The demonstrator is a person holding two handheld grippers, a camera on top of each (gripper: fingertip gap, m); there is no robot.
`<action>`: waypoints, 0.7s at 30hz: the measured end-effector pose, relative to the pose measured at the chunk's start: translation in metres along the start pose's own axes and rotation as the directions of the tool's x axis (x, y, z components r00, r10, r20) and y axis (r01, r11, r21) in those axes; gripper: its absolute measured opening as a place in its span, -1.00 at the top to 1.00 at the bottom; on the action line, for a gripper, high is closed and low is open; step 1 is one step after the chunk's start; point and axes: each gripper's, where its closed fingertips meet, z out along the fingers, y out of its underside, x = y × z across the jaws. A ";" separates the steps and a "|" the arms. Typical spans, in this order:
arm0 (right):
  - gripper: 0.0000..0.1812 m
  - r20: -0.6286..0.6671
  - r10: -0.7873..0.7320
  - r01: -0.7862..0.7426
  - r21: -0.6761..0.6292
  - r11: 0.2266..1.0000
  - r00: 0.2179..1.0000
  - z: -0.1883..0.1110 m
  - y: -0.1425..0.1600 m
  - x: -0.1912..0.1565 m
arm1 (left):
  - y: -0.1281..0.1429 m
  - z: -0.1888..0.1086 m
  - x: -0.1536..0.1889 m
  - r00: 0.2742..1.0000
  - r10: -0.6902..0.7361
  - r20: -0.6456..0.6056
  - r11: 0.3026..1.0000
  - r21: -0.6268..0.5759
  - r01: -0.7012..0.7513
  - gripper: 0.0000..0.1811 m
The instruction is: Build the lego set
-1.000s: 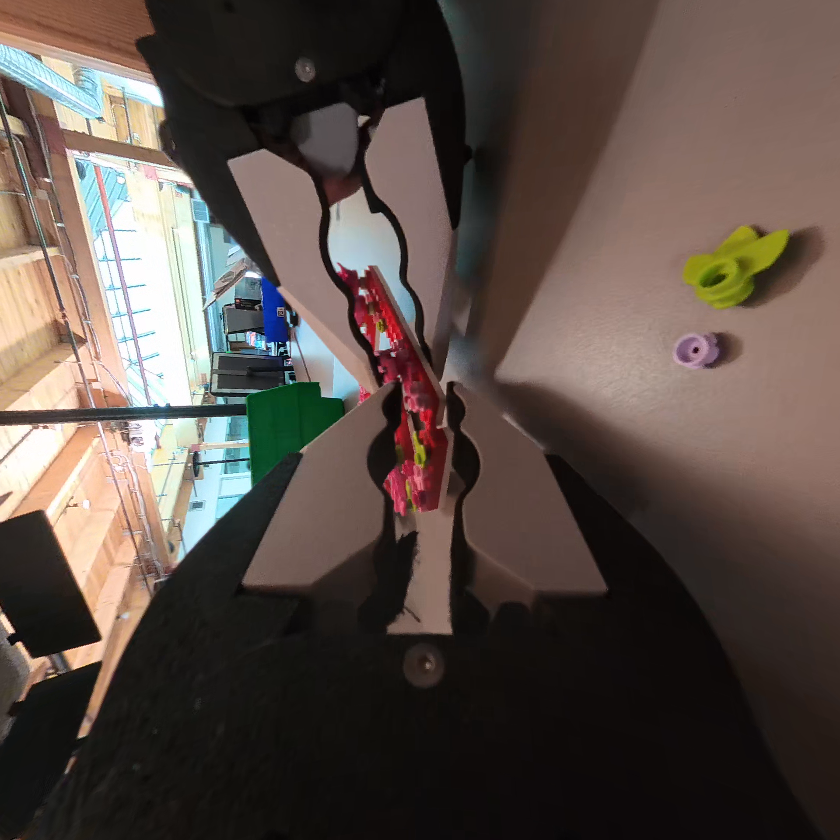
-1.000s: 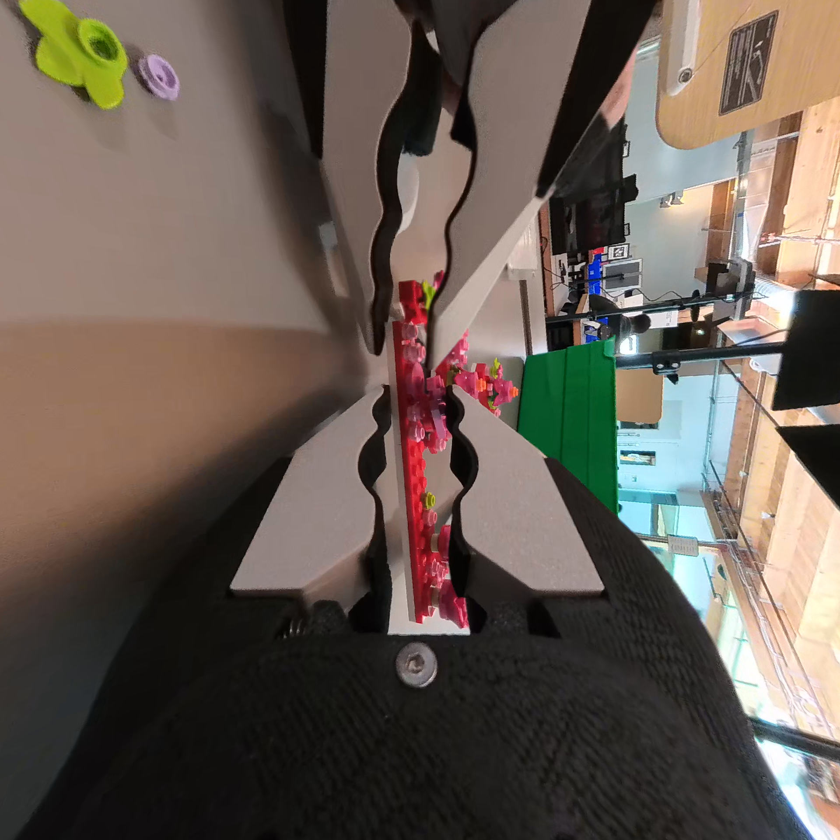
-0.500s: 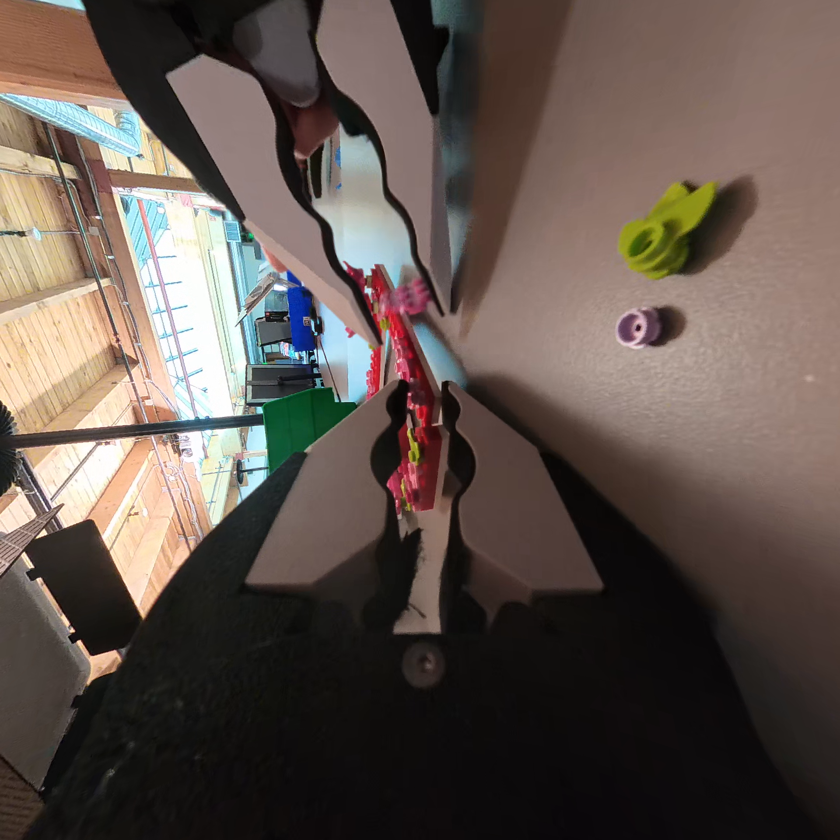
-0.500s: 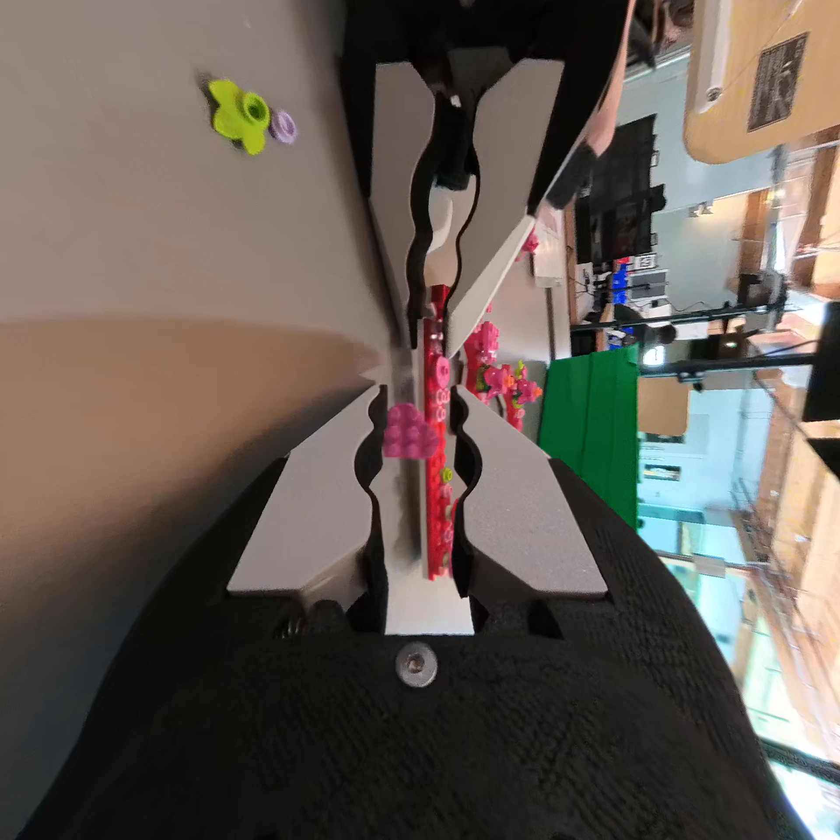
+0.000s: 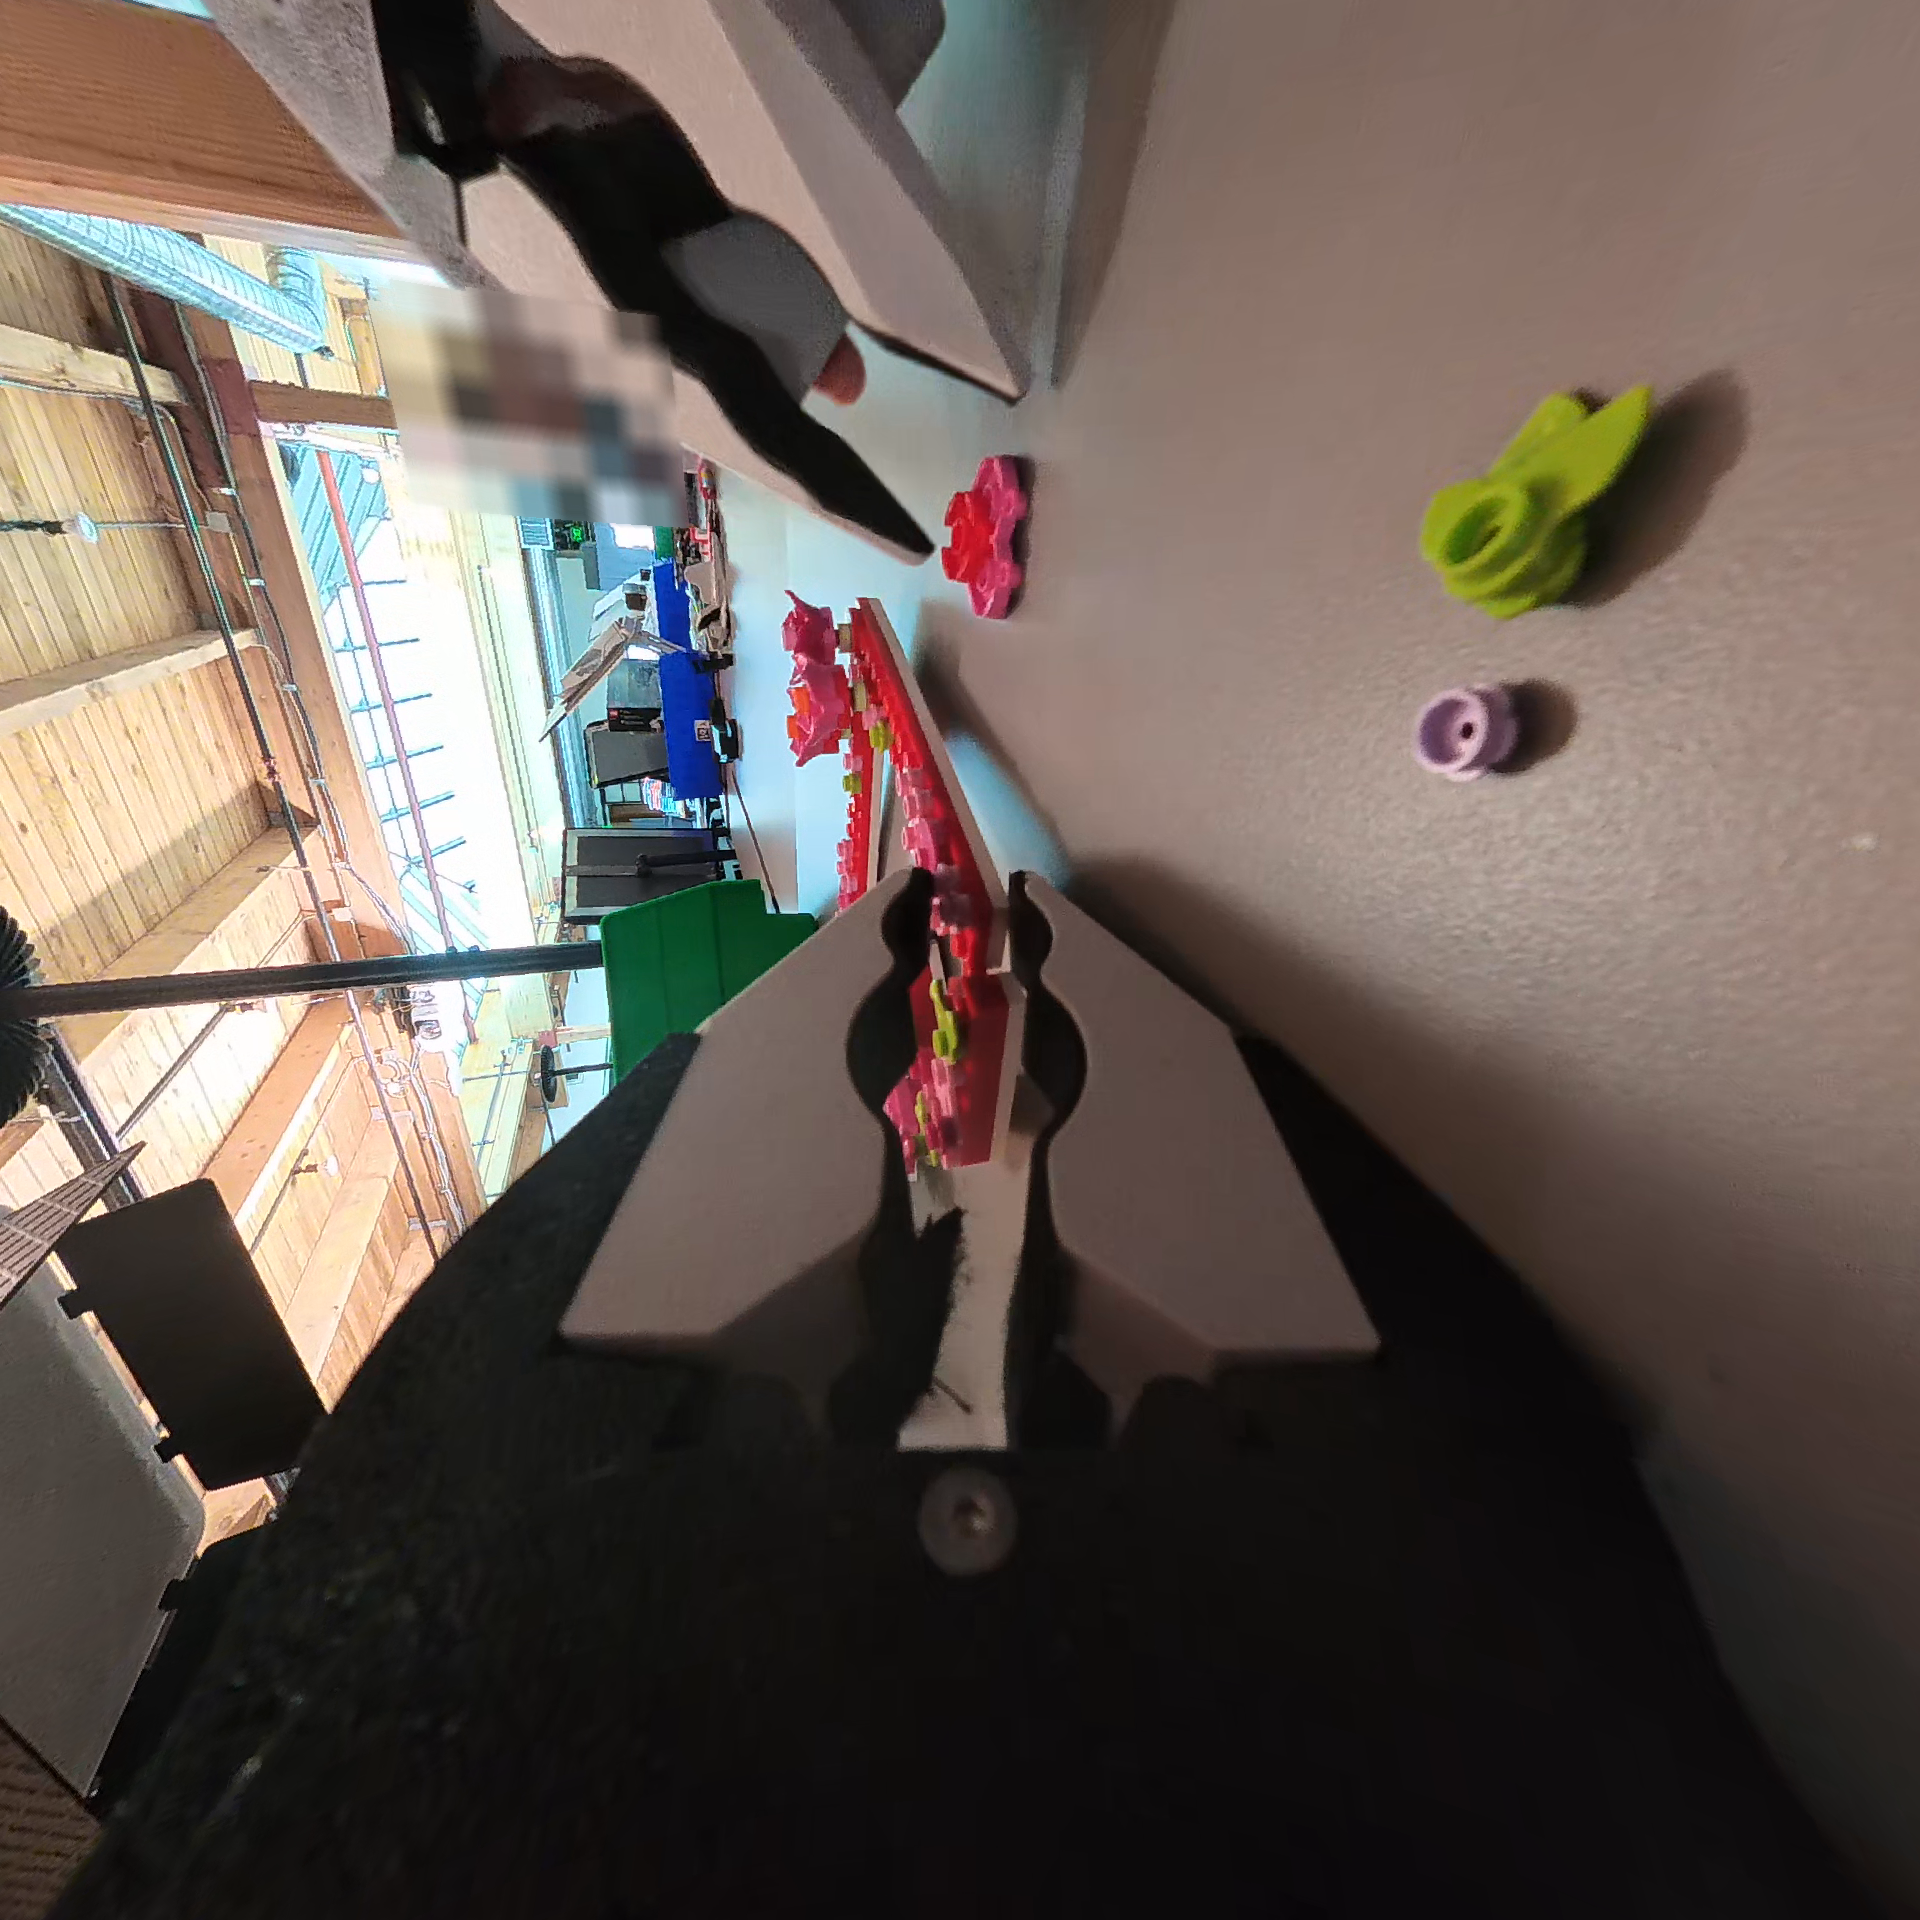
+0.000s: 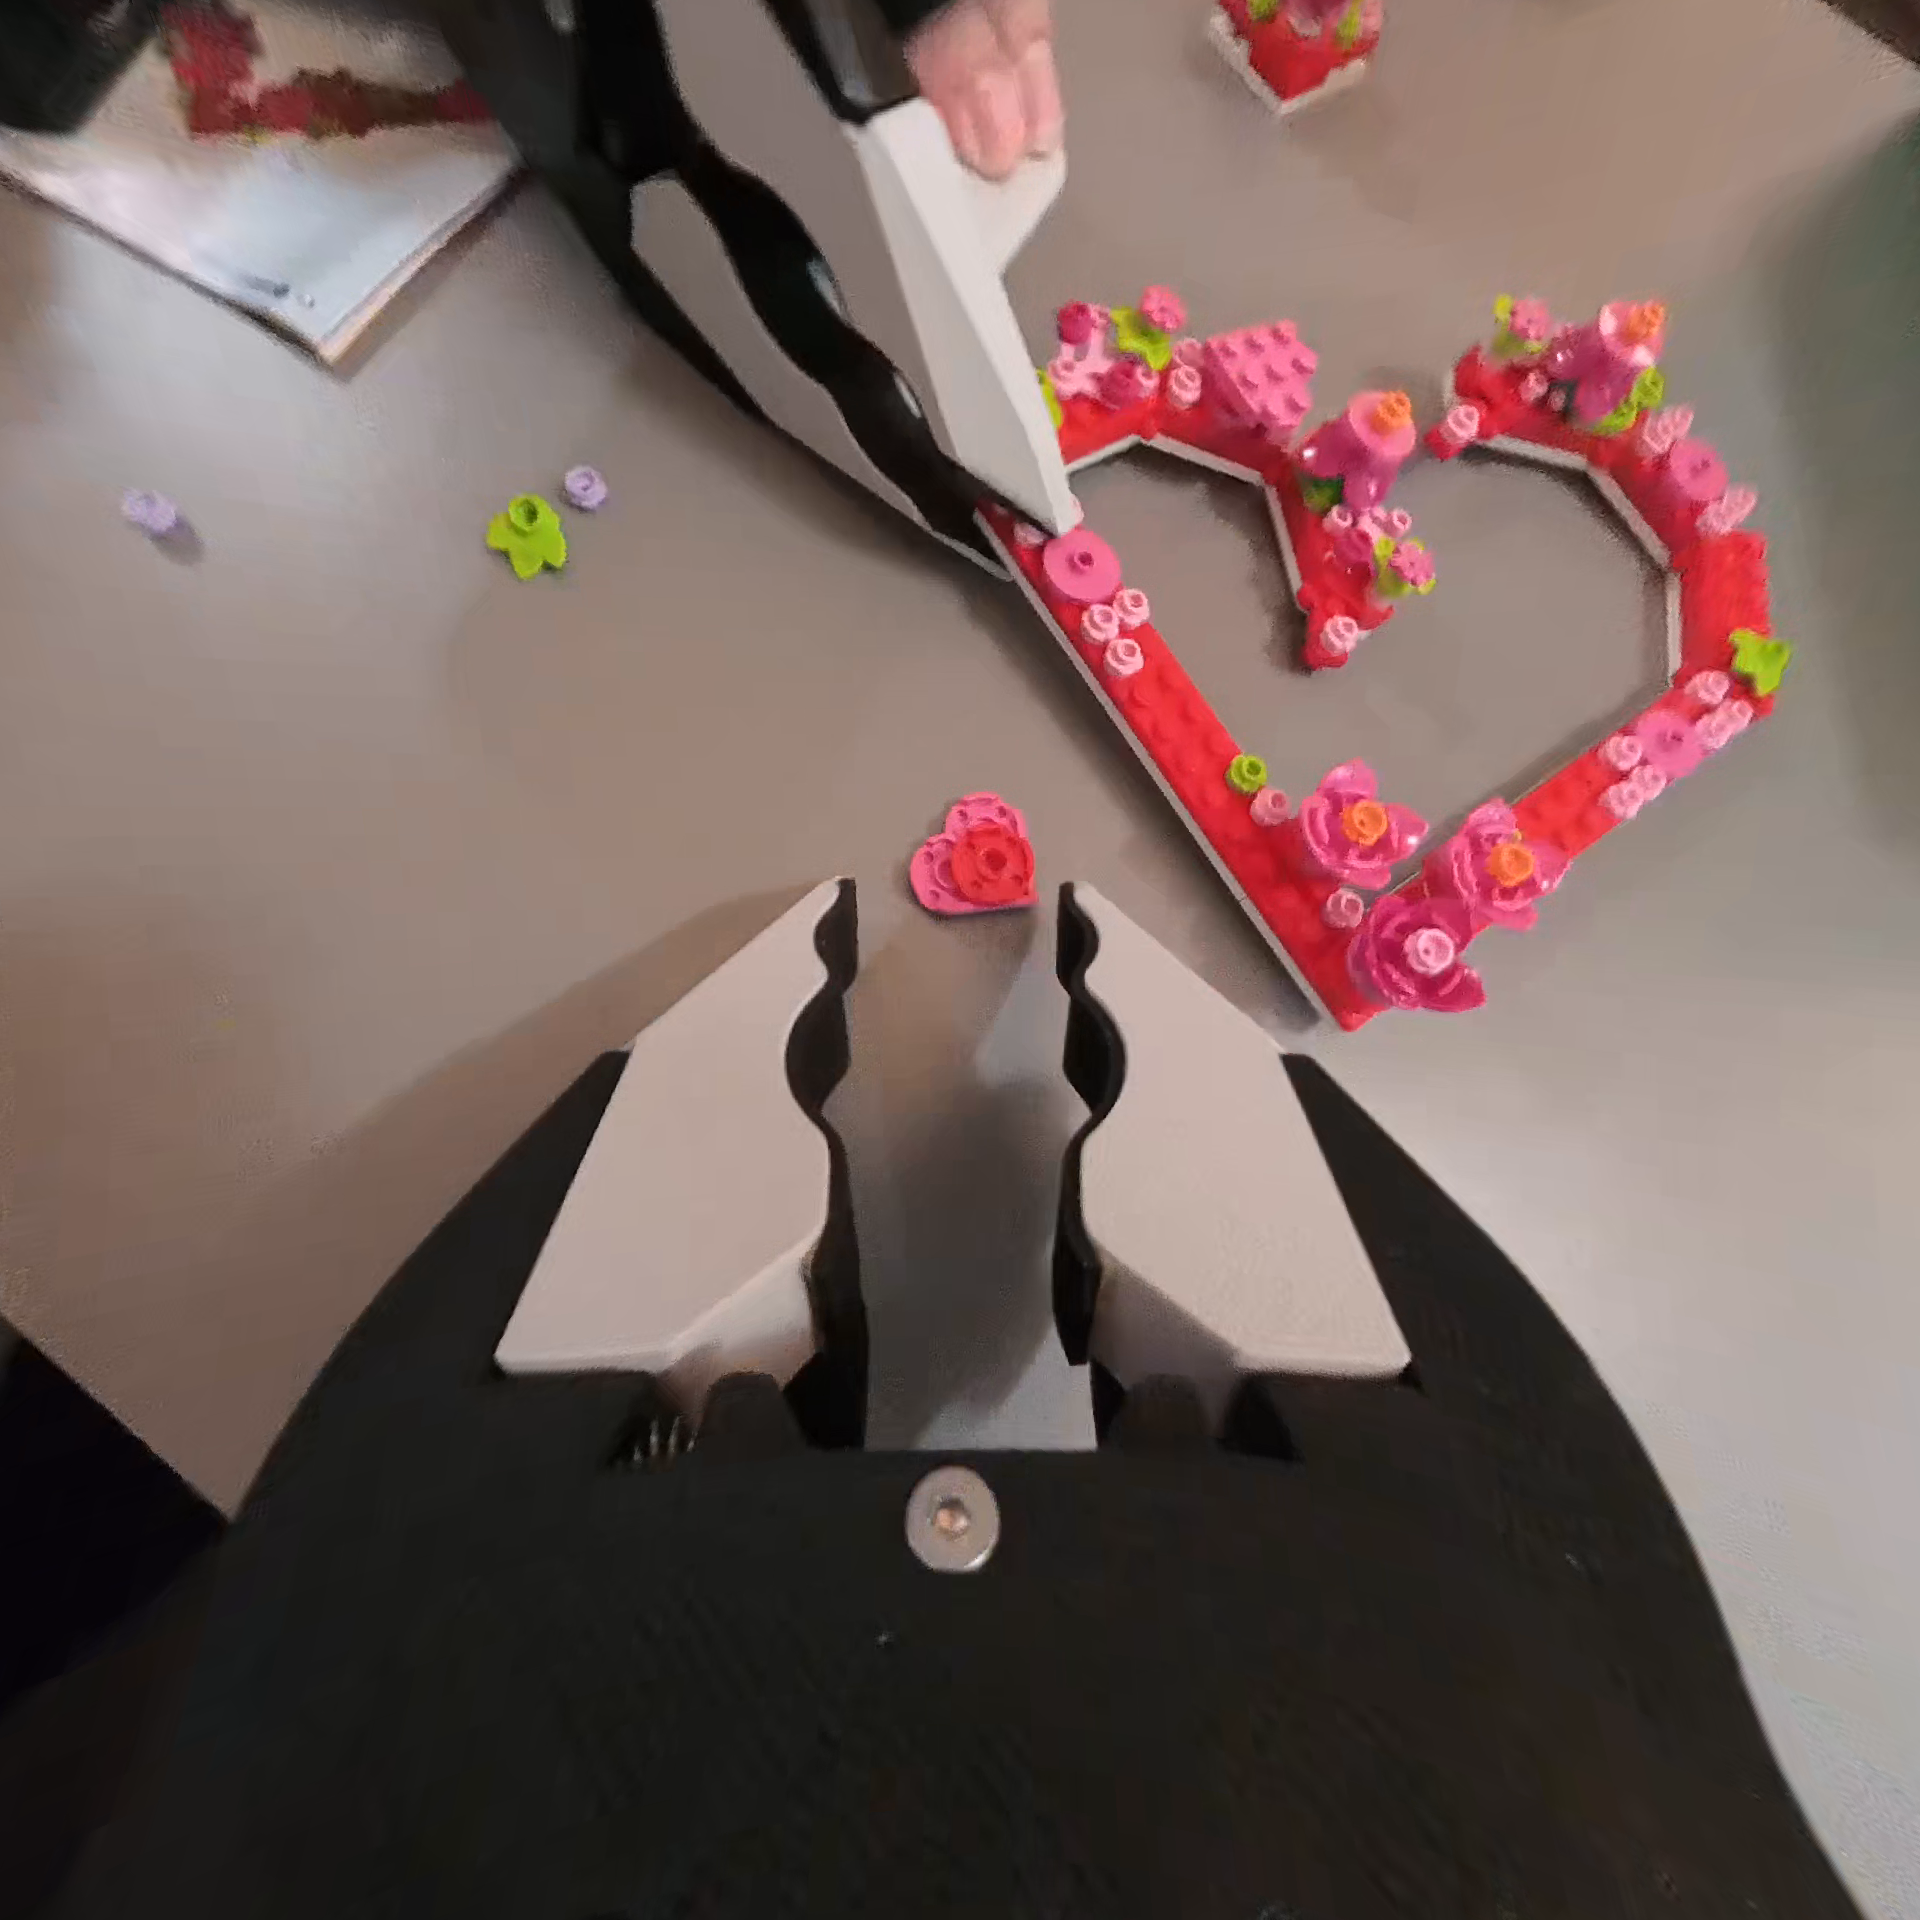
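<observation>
Figure: the heart frame [image 6: 1174, 717] lies flat on the grey table [image 6: 520, 831], whereas half a second ago both grippers pinched it on edge between them. The right gripper [image 6: 956, 904] has let go and drawn back; its jaws now stand apart and empty above the table. The left gripper [image 5: 961, 904] is still clenched on the frame's left edge, near the upper lobe. A small pink heart piece [image 6: 977, 857] with a red round stud on top, which a moment earlier sat between the right fingers against the frame, now lies loose on the table just ahead of the right fingertips and beside the frame's lower left arm. Judged from this, the piece did not seat and must be picked up and pressed on again while the left gripper steadies the frame.

Count, right wrist view: one heart frame; one loose pink heart piece; one lime leaf piece [image 6: 527, 535]; two lilac round pieces, one [image 6: 585, 486] just beside the leaf and one [image 6: 154, 511] well to its left; one booklet [image 6: 260, 239] at the table's far left; one small red sub-build [image 6: 1294, 42] at the far edge.
</observation>
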 end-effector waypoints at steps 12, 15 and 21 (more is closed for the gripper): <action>0.74 -0.154 -0.487 0.457 -0.194 0.868 0.860 0.007 -0.010 0.008 | 0.000 0.000 0.000 1.000 -0.019 0.002 1.000 0.005 0.019 0.87; 0.75 -0.069 -0.946 0.833 -0.457 0.311 0.316 0.005 -0.013 0.013 | 0.000 0.000 0.000 1.000 -0.018 0.002 1.000 0.005 0.018 0.87; 0.75 0.192 -0.886 0.810 -0.359 -0.464 -0.422 0.015 -0.014 -0.017 | 0.000 0.000 0.000 1.000 -0.021 0.001 1.000 0.006 0.021 0.87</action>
